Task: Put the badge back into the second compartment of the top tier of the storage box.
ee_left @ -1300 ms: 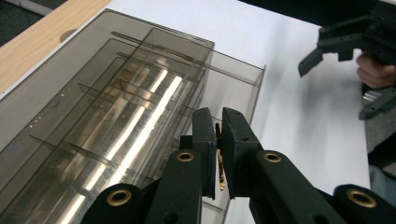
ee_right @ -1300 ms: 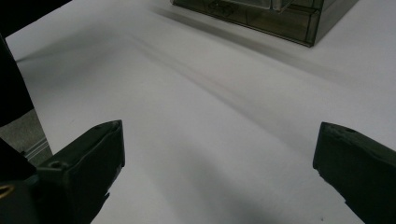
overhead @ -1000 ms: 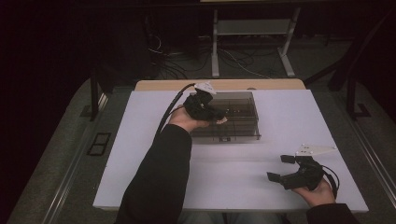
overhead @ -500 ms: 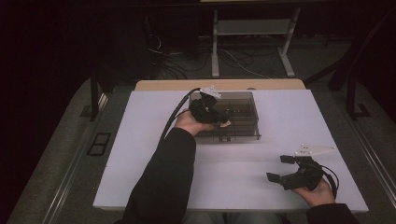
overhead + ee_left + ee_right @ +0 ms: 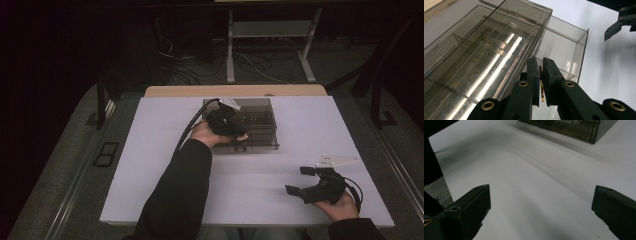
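A smoked, transparent plastic organiser box (image 5: 255, 125), split by thin partitions into compartments, sat toward the far middle of the white desk (image 5: 150, 165). Over its near edge the left claw (image 5: 540, 75) was pinched nearly closed on a small, thin gold-coloured piece (image 5: 541, 88), too small to identify. What the compartments held could not be made out. Well apart, near the desk's front right, the right claw (image 5: 300, 181) gaped wide, holding nothing.
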`<act>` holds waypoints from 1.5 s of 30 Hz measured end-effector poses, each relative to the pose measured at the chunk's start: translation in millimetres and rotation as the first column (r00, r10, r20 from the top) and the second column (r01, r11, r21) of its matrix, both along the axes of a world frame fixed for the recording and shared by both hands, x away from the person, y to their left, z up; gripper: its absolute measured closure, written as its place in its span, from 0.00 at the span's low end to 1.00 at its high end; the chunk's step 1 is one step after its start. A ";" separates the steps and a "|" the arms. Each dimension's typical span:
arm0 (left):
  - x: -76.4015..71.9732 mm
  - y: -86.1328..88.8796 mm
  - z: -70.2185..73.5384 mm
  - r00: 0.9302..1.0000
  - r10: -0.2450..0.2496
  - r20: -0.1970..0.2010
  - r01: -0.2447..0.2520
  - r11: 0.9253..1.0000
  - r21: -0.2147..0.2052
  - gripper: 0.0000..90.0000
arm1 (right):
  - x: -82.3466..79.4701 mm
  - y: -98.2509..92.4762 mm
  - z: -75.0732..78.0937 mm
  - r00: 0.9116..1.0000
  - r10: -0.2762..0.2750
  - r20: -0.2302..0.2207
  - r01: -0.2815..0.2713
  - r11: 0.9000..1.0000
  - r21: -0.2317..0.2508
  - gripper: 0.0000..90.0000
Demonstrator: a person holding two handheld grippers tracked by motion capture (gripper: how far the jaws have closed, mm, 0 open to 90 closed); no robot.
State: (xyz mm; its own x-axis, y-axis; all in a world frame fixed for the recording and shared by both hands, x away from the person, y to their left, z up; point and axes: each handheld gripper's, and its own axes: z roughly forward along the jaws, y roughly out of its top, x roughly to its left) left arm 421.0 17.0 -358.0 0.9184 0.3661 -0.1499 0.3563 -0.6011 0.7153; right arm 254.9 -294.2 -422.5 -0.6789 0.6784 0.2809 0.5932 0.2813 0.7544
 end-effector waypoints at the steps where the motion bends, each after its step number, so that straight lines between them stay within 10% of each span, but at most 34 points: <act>1: 0.6 0.1 -0.5 1.000 -0.002 0.001 0.002 1.000 0.004 0.93 | 0.0 0.0 0.1 1.000 -0.001 0.000 0.001 1.000 0.000 0.02; 29: -3.3 4.2 5.8 1.000 -0.001 -0.026 0.001 1.000 -0.005 0.78 | 0.0 0.1 -0.1 1.000 0.000 -0.003 0.000 1.000 0.000 0.02; 45: -14.3 19.7 25.5 0.999 0.012 -0.031 -0.014 0.999 -0.052 0.40 | -0.3 0.1 0.6 1.000 -0.002 -0.002 0.002 1.000 0.003 0.02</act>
State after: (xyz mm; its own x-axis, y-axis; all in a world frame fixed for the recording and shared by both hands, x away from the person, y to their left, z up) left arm 406.7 36.7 -332.4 0.9083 0.3690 -0.1970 0.3860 -0.5582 0.7345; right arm 254.6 -294.2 -421.9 -0.6771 0.6789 0.2838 0.5950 0.2782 0.7541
